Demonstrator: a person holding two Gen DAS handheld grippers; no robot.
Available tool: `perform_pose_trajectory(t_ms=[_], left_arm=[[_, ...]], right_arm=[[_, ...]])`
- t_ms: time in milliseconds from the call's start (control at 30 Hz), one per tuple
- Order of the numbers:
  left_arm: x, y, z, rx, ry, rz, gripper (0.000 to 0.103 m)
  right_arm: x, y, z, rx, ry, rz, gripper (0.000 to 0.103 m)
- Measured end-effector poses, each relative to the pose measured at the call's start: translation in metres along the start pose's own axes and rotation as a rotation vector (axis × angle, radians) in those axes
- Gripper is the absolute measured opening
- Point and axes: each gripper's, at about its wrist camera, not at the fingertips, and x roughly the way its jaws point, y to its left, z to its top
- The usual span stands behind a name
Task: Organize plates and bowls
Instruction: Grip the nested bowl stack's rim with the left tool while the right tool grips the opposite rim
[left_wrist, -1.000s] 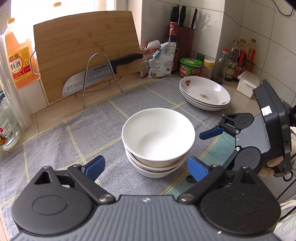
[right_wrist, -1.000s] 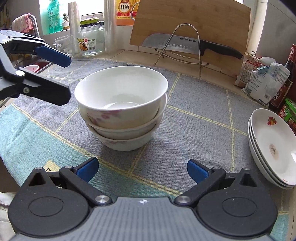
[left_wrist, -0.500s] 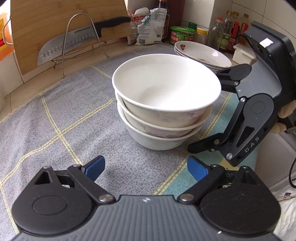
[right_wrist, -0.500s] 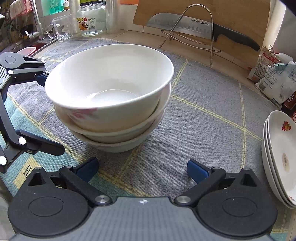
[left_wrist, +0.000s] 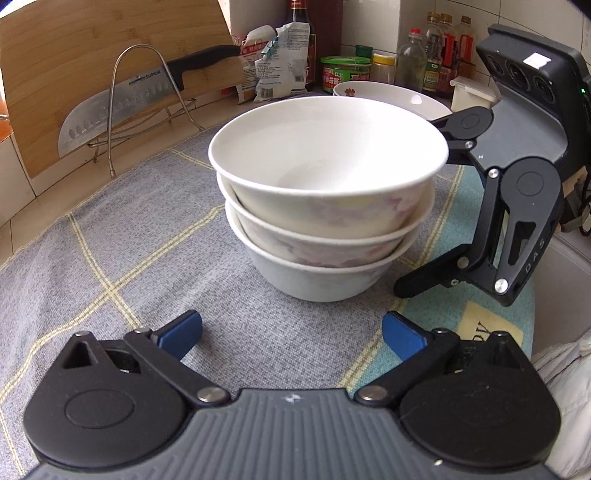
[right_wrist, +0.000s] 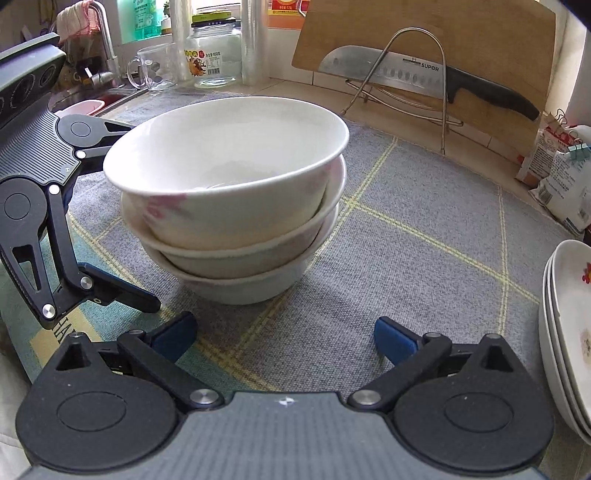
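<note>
Hand-held gripper (left_wrist: 291, 334) gapes — three stacked bowls (left_wrist: 325, 206) ahead.

You can read "SUPOR" on the knife blade (left_wrist: 110, 110), at 10 o'clock in the left wrist view & 1 o'clock in the right. "DAS" stands on the right tool's (left_wrist: 424, 206) arm at 3 o'clock. Jar (right_wrist: 212, 55) & bottle labels: too small to read.
</note>
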Motion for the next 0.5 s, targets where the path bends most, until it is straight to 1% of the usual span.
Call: perform_pose_trajectory(t_ms=[133,233,367,500], left_arm=[[0.002,0.0,0.006,-0.018,0.008,0.011,0.102],[-0.001,0.002,0.01,-0.015,-0.006,-0.007,0.102],[-0.006,0.002,0.017,0.059,-0.019,-0.043,0.102],[-0.005,0.002,0.024,0.14,-0.022,-0.07,0.099]], right_arm=[[-0.002,-0.006,-0.004,-0.042,-0.032,0.034,0.103],[-0.001,-0.011,0.002,-0.071,-0.014,0.059,0.103],[0.001,-0.012,0.01,-0.177,0.003,0.113,0.103],[-0.004,-0.007,0.019,-0.321,-0.011,0.163,0.103]])
